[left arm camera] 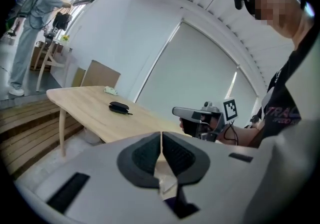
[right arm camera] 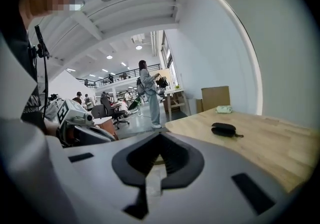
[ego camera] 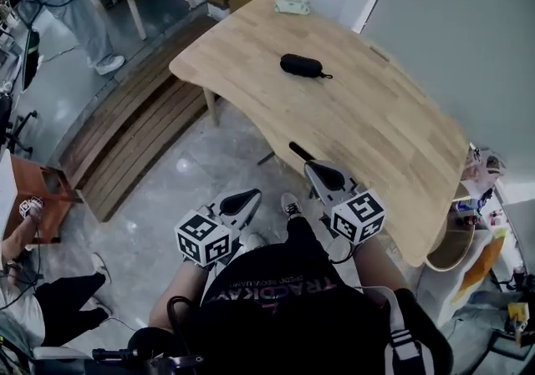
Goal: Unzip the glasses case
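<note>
I have both tools held low and close to the body at the near edge of the desk (ego camera: 393,139), noses tipped slightly down and pointed out over the wood, well apart from the glasses case (ego camera: 301,65). The case lies flat and alone towards the far end of the desk, long side across my line of sight, with its short pull cord (ego camera: 327,76) trailing off one end. That bare wood all round it looks useful to me: one tool could come in to pin the shell while the other works at the cord end. The left tool (ego camera: 250,195) has its dark pads pressed together with only a hairline seam between them, and nothing sits in that seam; its own view shows the case (left arm camera: 118,107) far off up the desk. The right tool (ego camera: 295,148) is likewise closed and empty, pads meeting at the tip, and its view puts the case (right arm camera: 223,128) out on the wood ahead and to the side. The case's lid is down, but from this range I cannot make out whether the zip is run shut or already drawn round, so this could be the tools on their way in or backed off afterwards. A small pale green object (ego camera: 292,4) sits at the desk's far corner, clear of the case.
</note>
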Demonstrator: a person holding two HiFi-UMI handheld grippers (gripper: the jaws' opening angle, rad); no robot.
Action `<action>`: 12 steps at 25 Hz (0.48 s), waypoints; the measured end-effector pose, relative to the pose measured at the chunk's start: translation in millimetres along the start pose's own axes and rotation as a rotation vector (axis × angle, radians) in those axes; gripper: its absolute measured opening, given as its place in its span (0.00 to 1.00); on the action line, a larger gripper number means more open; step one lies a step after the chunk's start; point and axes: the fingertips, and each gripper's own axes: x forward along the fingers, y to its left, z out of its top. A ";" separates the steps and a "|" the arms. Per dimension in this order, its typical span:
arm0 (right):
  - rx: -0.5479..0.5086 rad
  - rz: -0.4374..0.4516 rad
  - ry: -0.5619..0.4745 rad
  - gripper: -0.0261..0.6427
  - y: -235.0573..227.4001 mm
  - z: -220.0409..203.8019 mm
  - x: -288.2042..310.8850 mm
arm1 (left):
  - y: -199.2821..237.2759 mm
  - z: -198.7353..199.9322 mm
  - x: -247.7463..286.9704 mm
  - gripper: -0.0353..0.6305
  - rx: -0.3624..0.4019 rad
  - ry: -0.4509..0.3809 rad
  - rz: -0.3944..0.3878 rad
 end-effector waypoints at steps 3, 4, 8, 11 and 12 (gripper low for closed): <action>0.013 0.013 0.001 0.06 28.1 -13.0 -13.1 | -11.0 -9.0 -7.1 0.09 -0.009 0.008 -0.032; 0.019 0.015 0.003 0.06 35.4 -17.9 -17.5 | -14.4 -12.9 -8.1 0.09 -0.006 0.015 -0.038; 0.049 0.011 0.009 0.06 53.0 -35.8 -34.4 | -29.2 -25.3 -9.0 0.09 -0.001 0.032 -0.060; 0.088 0.010 0.006 0.06 62.7 -43.4 -43.7 | -36.7 -30.0 -6.1 0.09 -0.006 0.045 -0.073; 0.100 0.013 0.004 0.06 65.8 -45.2 -46.7 | -39.3 -30.9 -4.2 0.09 -0.006 0.048 -0.079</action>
